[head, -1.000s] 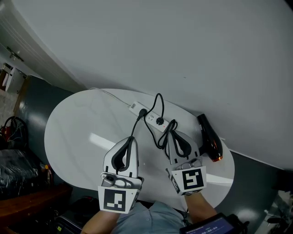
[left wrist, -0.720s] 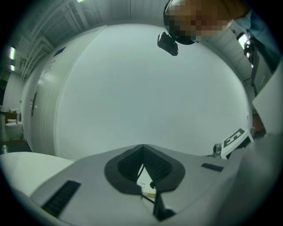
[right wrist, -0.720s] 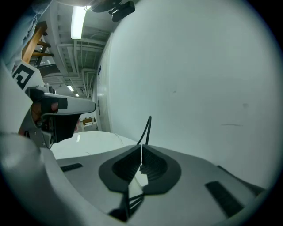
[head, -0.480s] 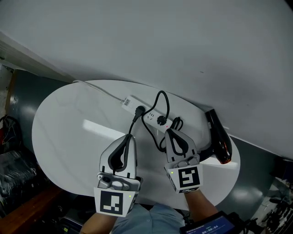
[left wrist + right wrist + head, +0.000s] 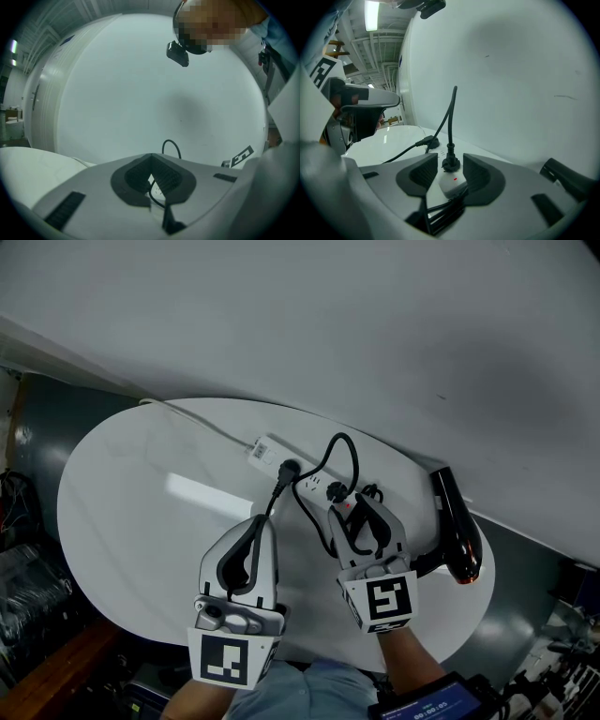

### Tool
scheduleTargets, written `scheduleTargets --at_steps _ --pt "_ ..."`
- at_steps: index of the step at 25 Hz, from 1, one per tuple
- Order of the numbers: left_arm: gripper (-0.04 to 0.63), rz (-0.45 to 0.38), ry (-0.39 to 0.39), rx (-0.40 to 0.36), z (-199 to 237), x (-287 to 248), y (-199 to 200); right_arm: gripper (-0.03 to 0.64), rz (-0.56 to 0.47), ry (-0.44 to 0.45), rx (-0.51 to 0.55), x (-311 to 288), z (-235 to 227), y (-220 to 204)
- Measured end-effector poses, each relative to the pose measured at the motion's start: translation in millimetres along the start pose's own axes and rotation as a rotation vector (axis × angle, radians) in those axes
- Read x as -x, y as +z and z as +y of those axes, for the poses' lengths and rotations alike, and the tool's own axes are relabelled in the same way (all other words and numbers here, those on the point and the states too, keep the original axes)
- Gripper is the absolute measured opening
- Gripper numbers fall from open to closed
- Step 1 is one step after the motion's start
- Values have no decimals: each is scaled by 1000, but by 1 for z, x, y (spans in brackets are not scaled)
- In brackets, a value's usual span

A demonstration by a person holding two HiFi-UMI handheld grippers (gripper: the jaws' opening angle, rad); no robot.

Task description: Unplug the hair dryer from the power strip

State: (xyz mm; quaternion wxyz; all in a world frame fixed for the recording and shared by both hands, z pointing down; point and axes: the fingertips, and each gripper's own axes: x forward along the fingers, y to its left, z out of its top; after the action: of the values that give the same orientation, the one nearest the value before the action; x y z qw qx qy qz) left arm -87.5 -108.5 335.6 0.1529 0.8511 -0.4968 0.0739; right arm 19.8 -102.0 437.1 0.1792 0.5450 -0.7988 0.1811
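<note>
Right gripper jaws opening, straddling power strip end; left gripper pressed together.

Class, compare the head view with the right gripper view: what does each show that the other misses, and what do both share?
Head view only: the white cable crossing the table. Right gripper view only: a lit ceiling lamp. Both: the right gripper, jaws opening around the power strip, and the black plug.
</note>
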Motion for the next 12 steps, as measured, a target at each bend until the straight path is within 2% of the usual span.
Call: scheduleTargets --at_steps 7,12 --pt "-2 19 2 11 5 -8 -8 148 26 -5 19 -13 -3 -5" --pt "-2 26 5 18 13 -10 -8 129 -69 -11 62 -24 -2 18"
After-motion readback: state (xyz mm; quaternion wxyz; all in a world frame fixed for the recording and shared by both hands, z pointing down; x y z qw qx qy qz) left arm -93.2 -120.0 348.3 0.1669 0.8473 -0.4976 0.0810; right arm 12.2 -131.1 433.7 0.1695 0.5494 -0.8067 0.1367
